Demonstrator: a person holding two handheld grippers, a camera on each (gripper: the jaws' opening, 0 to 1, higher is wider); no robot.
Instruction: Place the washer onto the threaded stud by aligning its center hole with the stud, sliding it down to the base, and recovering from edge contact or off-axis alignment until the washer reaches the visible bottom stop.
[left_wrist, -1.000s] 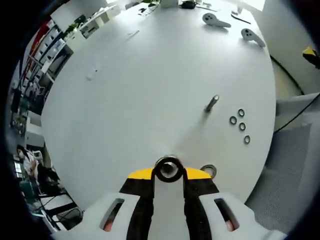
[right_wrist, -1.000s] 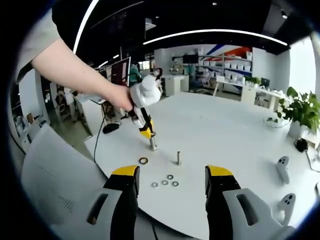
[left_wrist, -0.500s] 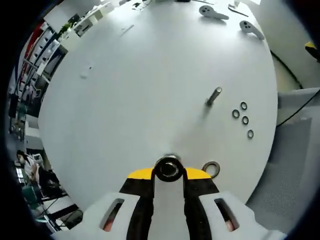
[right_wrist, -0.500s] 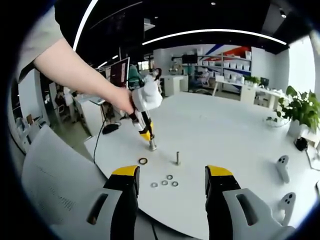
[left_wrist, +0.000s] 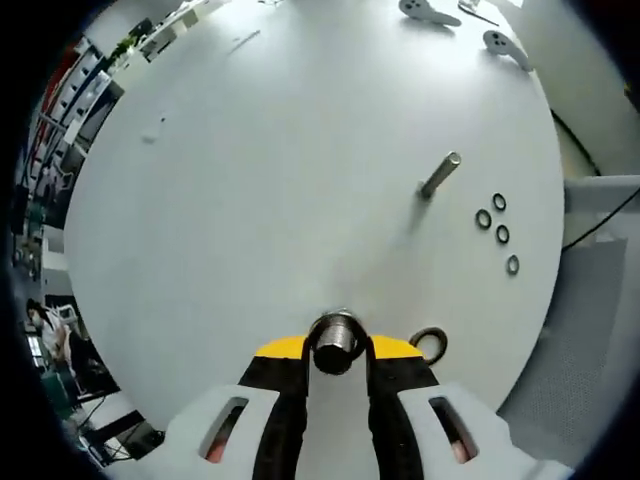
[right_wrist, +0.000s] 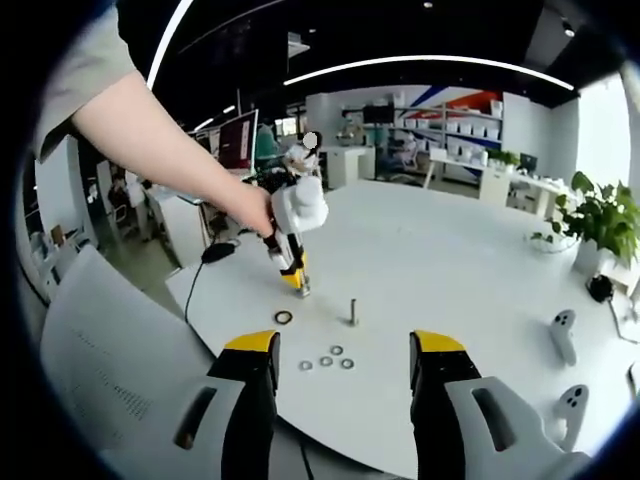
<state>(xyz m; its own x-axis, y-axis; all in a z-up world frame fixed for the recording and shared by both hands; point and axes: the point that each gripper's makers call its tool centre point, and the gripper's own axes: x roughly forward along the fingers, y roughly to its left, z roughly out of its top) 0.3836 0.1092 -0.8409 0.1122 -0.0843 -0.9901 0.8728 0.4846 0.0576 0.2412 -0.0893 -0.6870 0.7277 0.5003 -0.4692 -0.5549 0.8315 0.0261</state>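
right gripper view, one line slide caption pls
Left gripper grips a metal cylinder on the white table, beside upright stud and loose washers.

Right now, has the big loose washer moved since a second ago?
No. The big washer keeps its spot left of the upright stud in the right gripper view.

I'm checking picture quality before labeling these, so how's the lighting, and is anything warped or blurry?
Left gripper view: even, bright light on the white table, a soft shadow beside the stud, fisheye bending the table's edge. Right gripper view: dark ceiling with curved light strips, sharp washers, background shelving small and soft.
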